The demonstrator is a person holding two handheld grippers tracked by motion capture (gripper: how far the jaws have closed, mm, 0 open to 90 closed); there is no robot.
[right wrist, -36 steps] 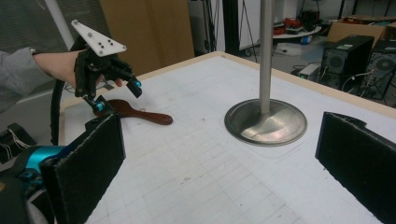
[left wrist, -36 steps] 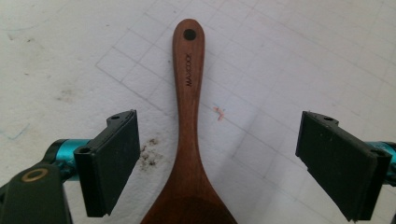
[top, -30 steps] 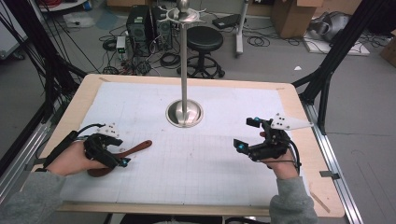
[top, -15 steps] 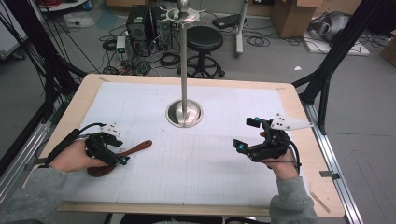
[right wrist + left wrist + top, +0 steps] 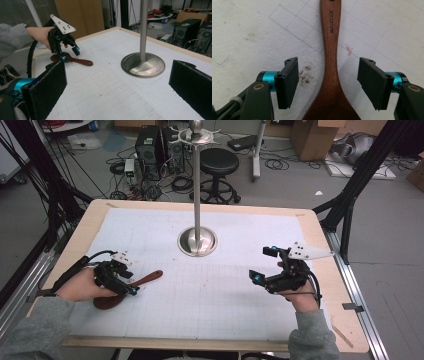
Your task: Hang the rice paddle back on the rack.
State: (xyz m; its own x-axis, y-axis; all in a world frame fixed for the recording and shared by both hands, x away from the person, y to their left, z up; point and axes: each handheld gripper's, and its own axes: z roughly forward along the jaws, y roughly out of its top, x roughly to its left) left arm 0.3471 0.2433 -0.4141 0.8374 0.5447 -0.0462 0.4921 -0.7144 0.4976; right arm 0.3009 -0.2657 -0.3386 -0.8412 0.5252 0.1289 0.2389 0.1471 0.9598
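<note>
Beyond the tabletop, a round black stool point(image 5: 219, 162) stands at twelve o'clock on grey floor point(image 5: 380, 220), black computer towers point(image 5: 148, 150) at eleven.

A wood-edged table point(image 5: 327, 285) carries a white gridded mat point(image 5: 210, 290), with a wooden spoon point(image 5: 131, 287) left of the steel stand's base point(image 5: 198, 242).

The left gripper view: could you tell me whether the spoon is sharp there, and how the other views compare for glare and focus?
Left gripper view: wooden spoon sharp, its printed lettering readable, light even. Right gripper view: near pads soft, stand base shows mild sheen. High view: slight wide-angle bend, soft shadows on the table.
</note>
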